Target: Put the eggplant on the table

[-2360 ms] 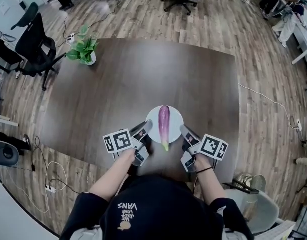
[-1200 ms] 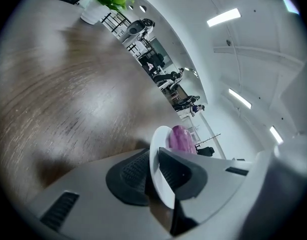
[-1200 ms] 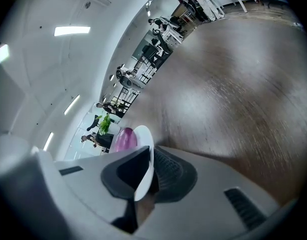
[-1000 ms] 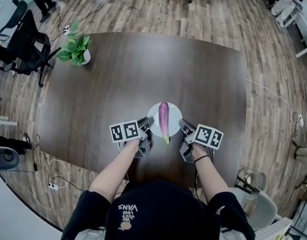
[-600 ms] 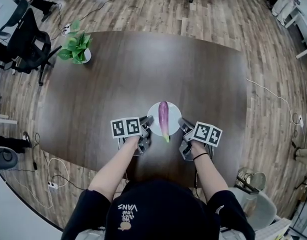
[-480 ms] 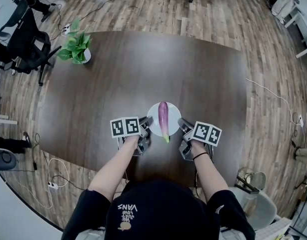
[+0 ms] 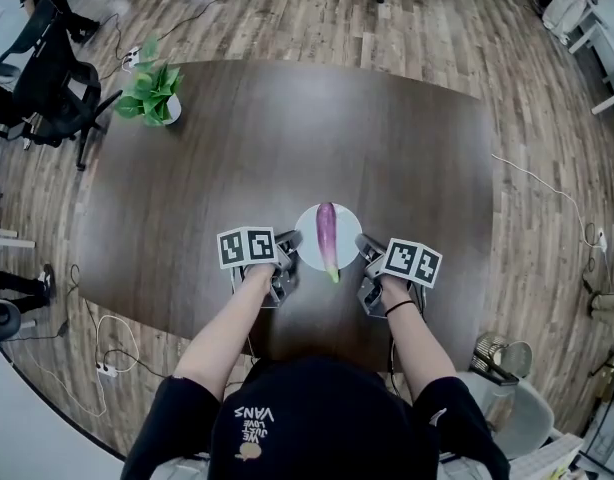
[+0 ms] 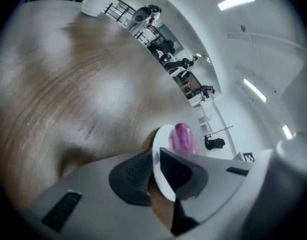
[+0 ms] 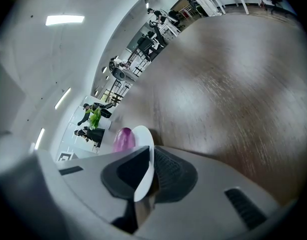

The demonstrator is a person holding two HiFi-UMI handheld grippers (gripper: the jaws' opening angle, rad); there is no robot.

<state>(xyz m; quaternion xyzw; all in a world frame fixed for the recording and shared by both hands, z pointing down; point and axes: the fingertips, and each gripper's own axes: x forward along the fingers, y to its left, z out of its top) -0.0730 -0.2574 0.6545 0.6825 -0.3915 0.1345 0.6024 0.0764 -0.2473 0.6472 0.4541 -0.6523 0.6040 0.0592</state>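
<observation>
With the left gripper and right gripper each clenched on opposite rims of the plate, any uneven tilt could roll the loose eggplant, lying along the plate's middle, off onto the table, though I cannot tell if the plate is lifted.

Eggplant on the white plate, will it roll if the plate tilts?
Probably. The eggplant looks round, smooth and glossy, lying loose on the shallow plate, so a sideways tilt could roll it. The left gripper and right gripper pinch only the plate's rim, so it may wobble.
</observation>
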